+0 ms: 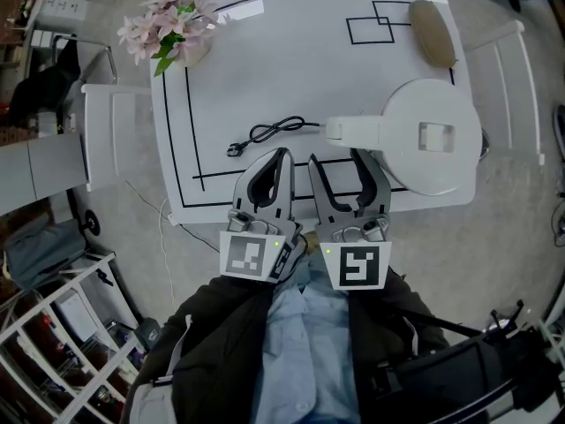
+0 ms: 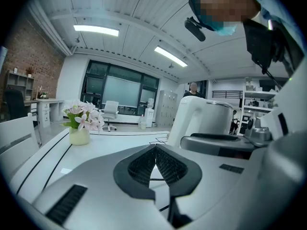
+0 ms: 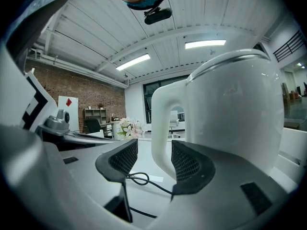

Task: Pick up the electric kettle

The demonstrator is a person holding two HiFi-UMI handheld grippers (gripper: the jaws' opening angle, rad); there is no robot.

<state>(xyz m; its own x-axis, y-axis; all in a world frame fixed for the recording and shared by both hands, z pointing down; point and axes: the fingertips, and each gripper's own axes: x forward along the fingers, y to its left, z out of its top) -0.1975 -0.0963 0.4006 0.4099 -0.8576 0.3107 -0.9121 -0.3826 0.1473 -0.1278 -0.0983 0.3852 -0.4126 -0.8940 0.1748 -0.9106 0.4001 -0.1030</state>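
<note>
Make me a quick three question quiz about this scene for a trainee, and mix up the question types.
1. True or false: the left tool is shut with nothing in it.
2. What stands between the jaws of the right tool? A) a cup B) the kettle handle C) nothing
3. In the head view, what stands at the far left corner of the table?

Key: 1 true. 2 B; the jaws are apart on either side of it, not yet closed. 3 the flowers.
</note>
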